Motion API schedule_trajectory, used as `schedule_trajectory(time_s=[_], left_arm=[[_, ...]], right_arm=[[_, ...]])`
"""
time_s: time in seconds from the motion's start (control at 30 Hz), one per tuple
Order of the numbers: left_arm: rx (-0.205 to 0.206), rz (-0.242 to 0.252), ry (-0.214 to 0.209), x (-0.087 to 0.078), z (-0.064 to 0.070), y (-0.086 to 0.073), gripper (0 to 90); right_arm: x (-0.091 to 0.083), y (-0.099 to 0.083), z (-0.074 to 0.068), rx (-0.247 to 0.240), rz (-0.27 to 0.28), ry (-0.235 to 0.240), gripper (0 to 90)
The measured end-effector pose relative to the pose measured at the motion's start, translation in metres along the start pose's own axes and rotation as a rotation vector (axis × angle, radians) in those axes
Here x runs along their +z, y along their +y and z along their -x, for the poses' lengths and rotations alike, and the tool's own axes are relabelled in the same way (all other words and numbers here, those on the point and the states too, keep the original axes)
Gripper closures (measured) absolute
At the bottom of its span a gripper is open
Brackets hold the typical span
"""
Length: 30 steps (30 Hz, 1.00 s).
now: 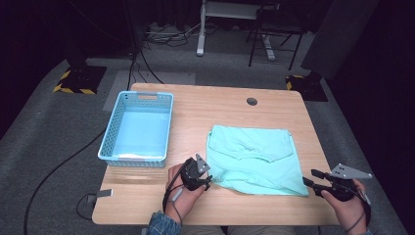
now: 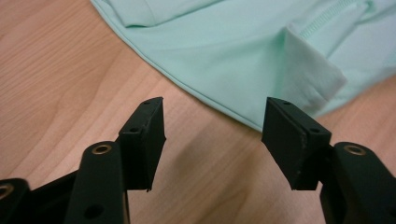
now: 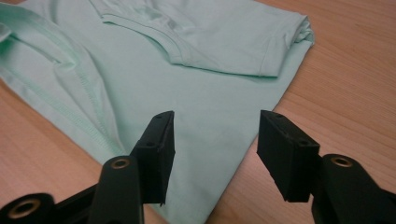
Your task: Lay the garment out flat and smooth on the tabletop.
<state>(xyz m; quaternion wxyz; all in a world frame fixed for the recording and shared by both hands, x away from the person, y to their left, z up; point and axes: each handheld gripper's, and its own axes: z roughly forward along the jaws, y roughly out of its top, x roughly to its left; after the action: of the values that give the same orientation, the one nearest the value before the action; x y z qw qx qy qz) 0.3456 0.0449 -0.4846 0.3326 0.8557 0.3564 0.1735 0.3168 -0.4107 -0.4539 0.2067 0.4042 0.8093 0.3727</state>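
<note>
Wooden table point(image 1: 230, 105) carried our mint shirt point(image 1: 254, 159), half-folded, right of the blue basket point(image 1: 138, 127). We held both grippers released: left gripper point(image 1: 204, 177) just off the near-left hem corner, right gripper point(image 1: 310, 178) at the near-right corner. Near hem ran between them.

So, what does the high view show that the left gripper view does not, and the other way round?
The high view alone shows the blue basket, the right gripper by the shirt's near right corner, and the person's hands. The left gripper view alone shows up close the left gripper open, its jaws over bare wood just short of the hem. Both show the mint green shirt lying on the wooden table.
</note>
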Motion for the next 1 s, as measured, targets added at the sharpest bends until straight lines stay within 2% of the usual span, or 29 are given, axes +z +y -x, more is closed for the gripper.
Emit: schedule_trajectory(time_s=[0.1,0.17,0.27,0.47,0.67,0.83,1.0], left_arm=[[-0.022,0.008,0.019,0.007,-0.005,0.005,37.8],[-0.03,-0.002,0.008,0.011,-0.004,0.007,36.8],[0.0,-0.018,-0.02,0.014,0.006,0.006,35.9],[0.026,-0.031,-0.037,0.008,0.017,-0.003,31.1],[0.011,-0.046,-0.037,0.001,0.016,-0.014,31.1],[0.008,-0.058,-0.017,-0.005,0.014,-0.017,31.1],[0.008,-0.038,-0.007,-0.004,0.013,-0.008,30.9]], right_arm=[[0.015,-0.001,0.005,-0.001,-0.025,-0.009,42.1],[0.022,-0.004,0.006,0.001,-0.043,0.004,39.4],[0.026,-0.01,0.004,-0.002,-0.071,0.02,36.2],[0.02,-0.026,0.003,-0.009,-0.118,0.019,30.2],[0.014,-0.041,0.003,0.006,-0.152,0.015,29.4],[0.011,-0.043,0.003,0.005,-0.155,0.007,28.7],[0.013,-0.03,0.005,-0.006,-0.11,0.004,28.7]])
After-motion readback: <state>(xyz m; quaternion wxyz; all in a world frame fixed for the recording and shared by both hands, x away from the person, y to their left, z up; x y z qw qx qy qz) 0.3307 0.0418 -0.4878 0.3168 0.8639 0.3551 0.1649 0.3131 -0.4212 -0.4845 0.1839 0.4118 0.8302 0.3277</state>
